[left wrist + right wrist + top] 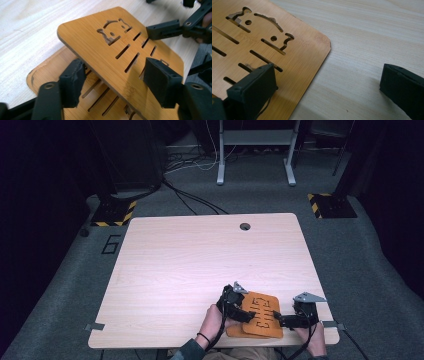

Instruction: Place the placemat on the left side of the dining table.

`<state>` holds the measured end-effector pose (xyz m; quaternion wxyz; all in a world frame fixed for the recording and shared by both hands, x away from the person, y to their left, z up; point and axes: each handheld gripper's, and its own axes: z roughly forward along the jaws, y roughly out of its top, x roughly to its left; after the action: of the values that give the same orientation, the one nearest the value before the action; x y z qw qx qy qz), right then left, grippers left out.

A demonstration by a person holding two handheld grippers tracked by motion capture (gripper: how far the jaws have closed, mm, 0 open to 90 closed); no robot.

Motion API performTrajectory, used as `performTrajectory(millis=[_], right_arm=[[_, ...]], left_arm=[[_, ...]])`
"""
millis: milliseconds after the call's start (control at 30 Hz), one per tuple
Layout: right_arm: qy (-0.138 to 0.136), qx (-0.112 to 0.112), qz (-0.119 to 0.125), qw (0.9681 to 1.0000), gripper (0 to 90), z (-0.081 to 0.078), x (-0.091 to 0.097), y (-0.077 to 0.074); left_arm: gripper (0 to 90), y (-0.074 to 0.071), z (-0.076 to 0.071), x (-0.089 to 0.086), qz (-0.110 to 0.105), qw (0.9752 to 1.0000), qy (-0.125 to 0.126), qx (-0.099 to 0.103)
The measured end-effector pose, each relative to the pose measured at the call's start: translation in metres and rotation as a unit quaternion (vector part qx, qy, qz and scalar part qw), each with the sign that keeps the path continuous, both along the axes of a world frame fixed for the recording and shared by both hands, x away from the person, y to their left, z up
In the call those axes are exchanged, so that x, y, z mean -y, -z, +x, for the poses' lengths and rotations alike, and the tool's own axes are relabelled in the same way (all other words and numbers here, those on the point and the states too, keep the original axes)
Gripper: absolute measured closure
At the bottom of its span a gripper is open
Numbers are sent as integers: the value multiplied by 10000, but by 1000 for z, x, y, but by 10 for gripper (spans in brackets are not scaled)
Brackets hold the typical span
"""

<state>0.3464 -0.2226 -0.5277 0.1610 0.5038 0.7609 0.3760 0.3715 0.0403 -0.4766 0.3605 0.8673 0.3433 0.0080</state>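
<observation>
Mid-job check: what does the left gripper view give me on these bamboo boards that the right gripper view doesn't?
Left gripper view alone: a lower board lying flat under the upper board, which is tilted, one edge raised off it; the left gripper straddles that raised edge, one pad under it, one above, and the right gripper's jaw tips sit at the far edge. Right gripper view alone: the right gripper open, one pad over the board, the other over bare table. Both: the upper board's slots and animal-face cutout, and the light wooden table.
</observation>
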Motion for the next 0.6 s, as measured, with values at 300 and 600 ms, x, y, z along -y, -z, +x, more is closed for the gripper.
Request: performTrajectory(millis=[300, 600], right_arm=[[59, -1, 98, 9999, 0, 0, 3, 0], [120, -8, 185, 9998, 0, 0, 5, 0]], left_arm=[[449, -9, 2, -2, -235, 9997, -35, -21], [514, -16, 6, -2, -457, 9989, -76, -107]])
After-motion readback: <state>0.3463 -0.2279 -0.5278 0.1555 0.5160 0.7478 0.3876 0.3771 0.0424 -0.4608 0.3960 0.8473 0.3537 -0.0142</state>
